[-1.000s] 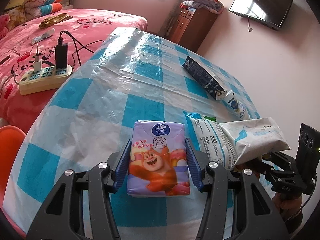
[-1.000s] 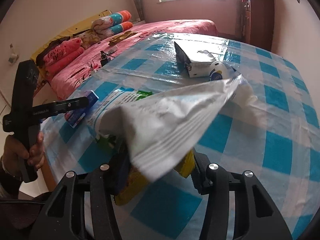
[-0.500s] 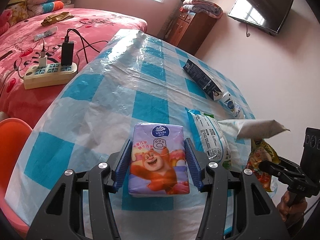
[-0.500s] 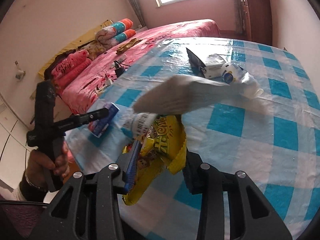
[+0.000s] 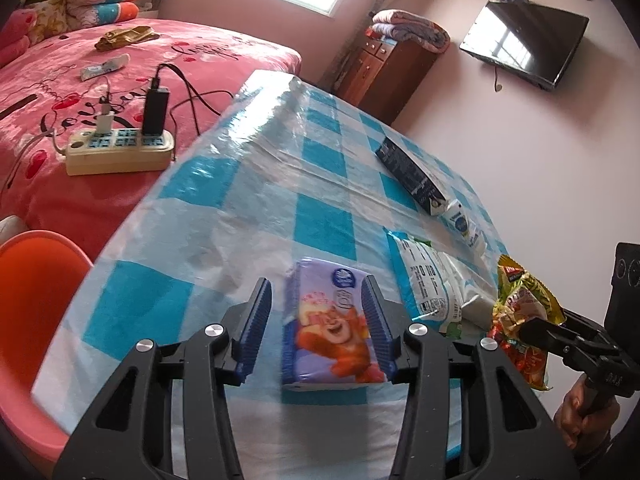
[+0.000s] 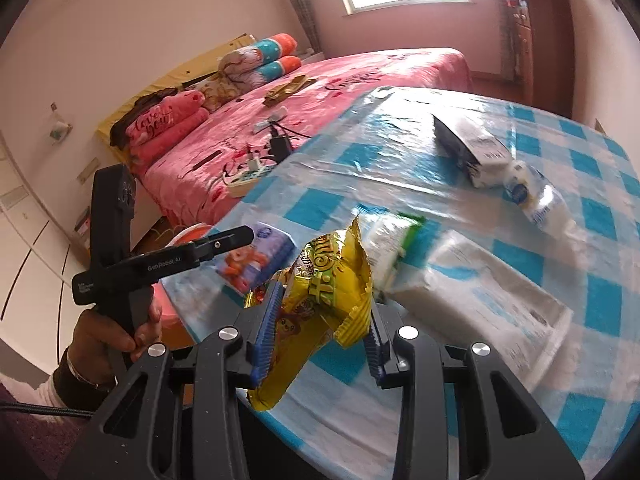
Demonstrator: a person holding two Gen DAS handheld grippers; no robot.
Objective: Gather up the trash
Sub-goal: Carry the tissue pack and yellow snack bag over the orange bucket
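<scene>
Between the fingers of the left gripper (image 5: 316, 280), at the near edge of the checkered counter (image 5: 224, 240), sits a purple tissue pack (image 5: 324, 332) with a cartoon bear on it. The fingers are closing: the right one lies against the pack, while a gap shows on the left side. At 3 o'clock from it in the left wrist view, the right gripper (image 6: 324, 300) has its fingers clamped on a crumpled yellow snack bag (image 6: 320, 300), which hangs lifted off the counter with its torn mouth upward; what is inside cannot be seen. A hand (image 6: 112, 328) grips the left gripper's handle at 9 o'clock in the right wrist view. Beyond the snack bag, at 1 o'clock in that view, a white and green bag (image 6: 396, 240) lies flat, and a white soft pack (image 6: 488, 292) lies beside it at 2 o'clock, touching it. Farther back at 1 o'clock lie a dark carton (image 6: 468, 144) on its side and a small bottle (image 6: 532, 196) just beside its end; their contents are hidden. Off the counter at 10 o'clock in the left wrist view, a power strip (image 5: 120, 150) with plugs rests on the pink bed (image 5: 60, 80), and an orange chair (image 5: 32, 300) stands at 8 o'clock.
</scene>
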